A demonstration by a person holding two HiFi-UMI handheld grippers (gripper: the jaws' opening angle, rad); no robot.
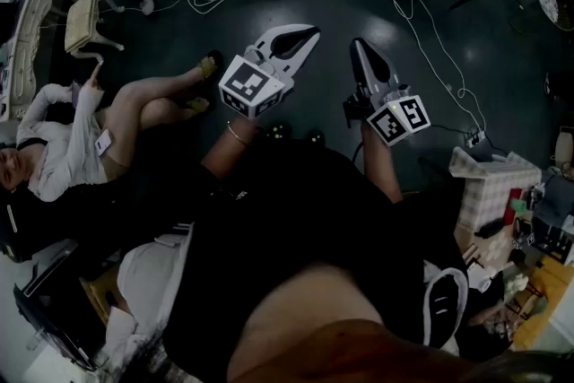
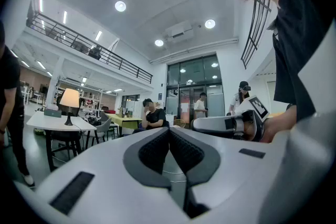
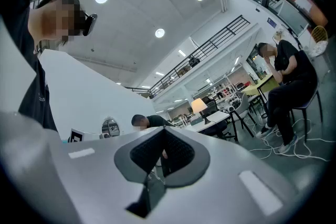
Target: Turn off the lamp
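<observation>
Left hand-held gripper (image 2: 169,132), pressed together and empty, has the lit cream-shaded table lamp (image 2: 69,102) on its dark stem upright, well off to its left on a white bench (image 2: 47,122). The right hand-held gripper (image 3: 164,134), also closed on nothing, points almost straight at that lamp (image 3: 198,106).

Distant lamp (image 2: 69,98) in both gripper views
</observation>
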